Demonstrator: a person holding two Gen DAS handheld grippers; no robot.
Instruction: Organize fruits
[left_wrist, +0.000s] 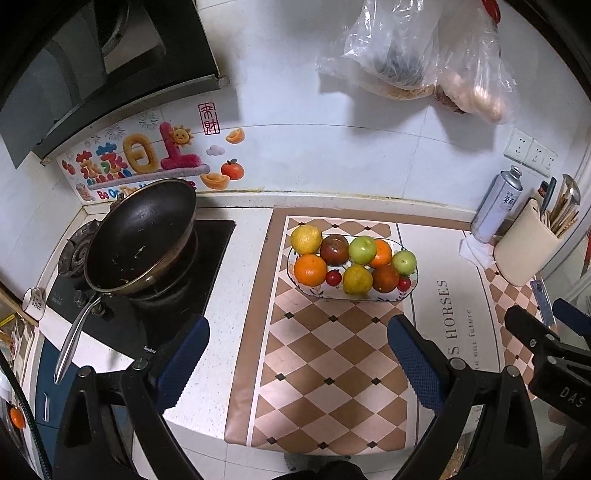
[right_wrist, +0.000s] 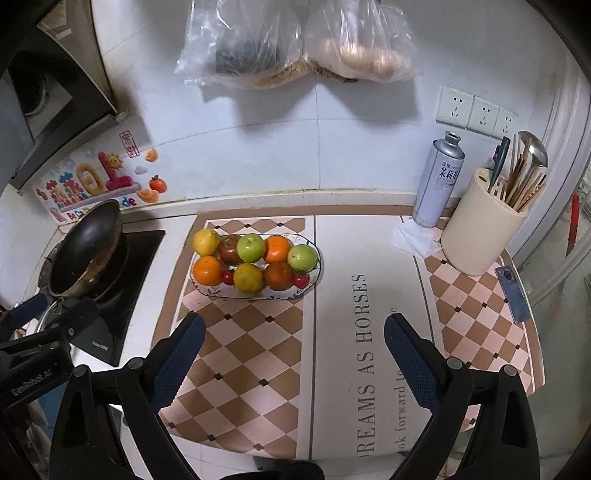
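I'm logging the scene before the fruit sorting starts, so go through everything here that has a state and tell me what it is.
Left tool: open, holding nothing, above the mat.
Right tool: open, holding nothing.
Plate: full, heaped with fruit, on the mat.
Wok: tilted on the burner, dirty with scraps.
Can: upright, no cap.
Utensil holder: upright, full of utensils.
Bags: hanging on the wall, filled.
Sockets: nothing plugged in.

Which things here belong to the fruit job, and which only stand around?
Job: plate holding lemon, oranges, green apples, small red fruits; both grippers, left and right.
Around: pan, spray can, utensil holder.
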